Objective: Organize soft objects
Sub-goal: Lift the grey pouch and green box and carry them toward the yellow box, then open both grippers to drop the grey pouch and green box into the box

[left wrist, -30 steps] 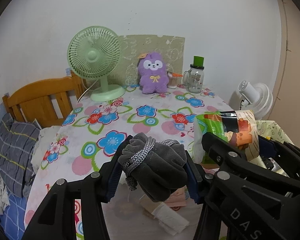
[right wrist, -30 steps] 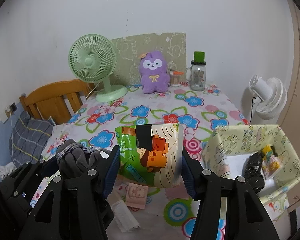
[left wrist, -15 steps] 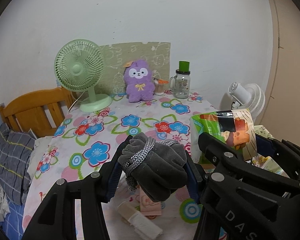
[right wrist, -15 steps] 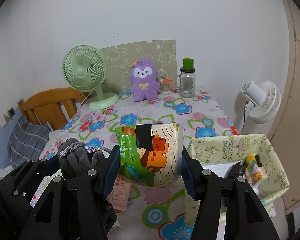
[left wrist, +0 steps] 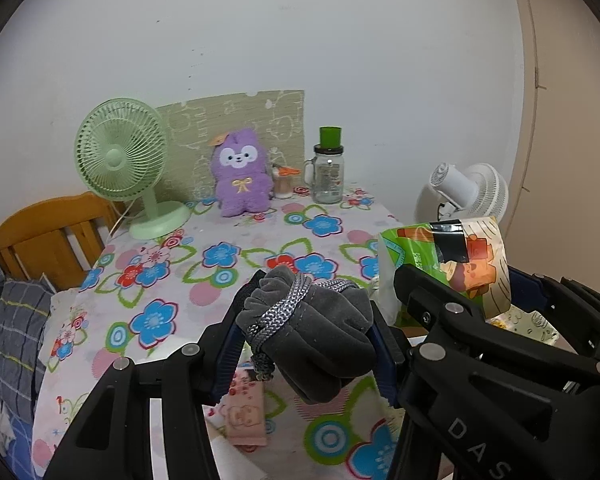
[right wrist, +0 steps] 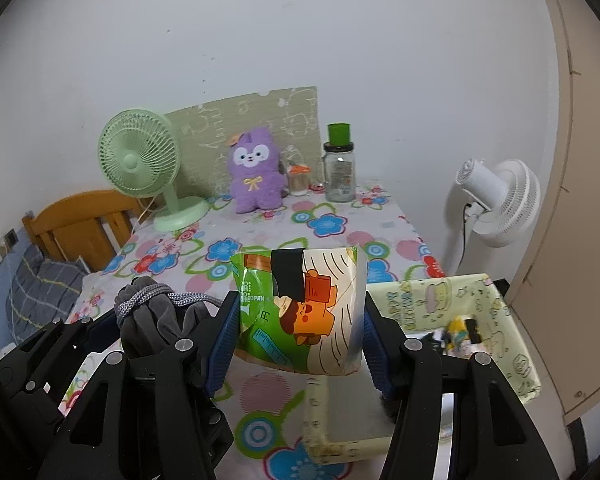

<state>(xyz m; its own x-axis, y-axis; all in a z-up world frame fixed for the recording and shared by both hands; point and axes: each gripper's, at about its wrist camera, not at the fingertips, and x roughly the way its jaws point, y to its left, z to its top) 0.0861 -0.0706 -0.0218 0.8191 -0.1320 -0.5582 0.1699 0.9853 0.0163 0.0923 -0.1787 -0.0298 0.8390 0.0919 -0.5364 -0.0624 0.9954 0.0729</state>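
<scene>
Two soft items in our grip, neither stowed yet: left gripper clamped on grey drawstring pouch, right gripper clamped on green snack bag, both held above desk front edge. Yellow box at desk's right front corner holds few small things; we judge both drops remain. Pink packet left lying near front edge.

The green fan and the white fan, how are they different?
The green fan stands on the flowered table, while the white fan stands beside it on a pole. The green fan faces the camera; the white fan shows its back and motor. Both have round wire cages.
</scene>
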